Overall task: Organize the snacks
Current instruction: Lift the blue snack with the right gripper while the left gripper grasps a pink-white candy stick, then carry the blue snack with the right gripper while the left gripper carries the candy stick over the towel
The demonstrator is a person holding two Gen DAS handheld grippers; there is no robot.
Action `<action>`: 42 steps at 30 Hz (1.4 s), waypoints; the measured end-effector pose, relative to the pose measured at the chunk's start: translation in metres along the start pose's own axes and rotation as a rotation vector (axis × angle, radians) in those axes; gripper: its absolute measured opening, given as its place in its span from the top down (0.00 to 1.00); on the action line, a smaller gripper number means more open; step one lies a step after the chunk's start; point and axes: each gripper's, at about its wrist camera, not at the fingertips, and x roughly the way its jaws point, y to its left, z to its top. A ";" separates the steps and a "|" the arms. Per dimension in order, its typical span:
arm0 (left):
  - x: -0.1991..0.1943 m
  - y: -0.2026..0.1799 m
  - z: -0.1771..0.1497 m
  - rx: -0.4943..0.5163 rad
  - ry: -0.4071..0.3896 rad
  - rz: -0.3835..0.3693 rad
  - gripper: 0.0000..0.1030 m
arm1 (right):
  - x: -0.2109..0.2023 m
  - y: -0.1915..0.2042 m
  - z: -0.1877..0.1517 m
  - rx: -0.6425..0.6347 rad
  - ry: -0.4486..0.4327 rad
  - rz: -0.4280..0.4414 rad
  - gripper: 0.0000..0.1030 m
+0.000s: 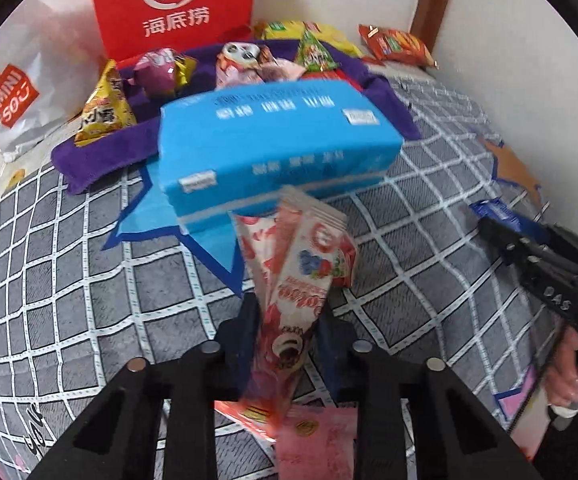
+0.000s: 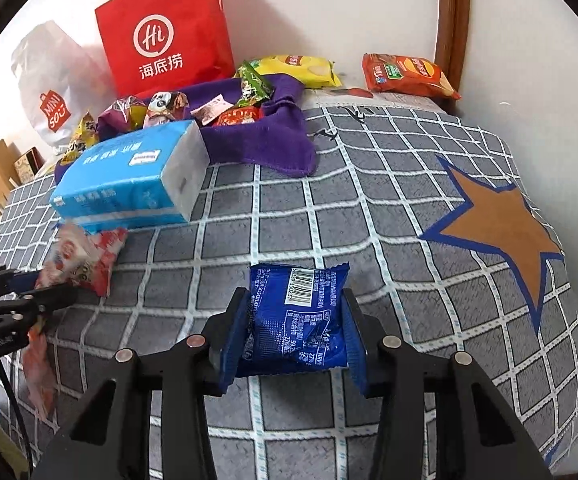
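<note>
Left gripper (image 1: 285, 320) clamps pink snack packet (image 1: 301, 264); right gripper (image 2: 295, 320) clamps blue snack packet (image 2: 297, 316). Blue tissue pack (image 1: 273, 140) lies just ahead, before purple cloth (image 1: 101, 156) heaped with snacks.

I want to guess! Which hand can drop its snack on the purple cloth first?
Probably left. The left gripper holds its pink snack just before the blue tissue pack, nearer the purple cloth.
</note>
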 end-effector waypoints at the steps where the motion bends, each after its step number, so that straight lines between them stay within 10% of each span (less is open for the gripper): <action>1: -0.003 0.003 0.001 -0.009 -0.008 -0.002 0.78 | -0.001 0.001 0.002 0.001 -0.003 0.002 0.57; 42: -0.108 0.047 0.059 -0.131 -0.217 -0.033 0.80 | -0.073 0.065 0.094 -0.060 -0.158 0.007 0.57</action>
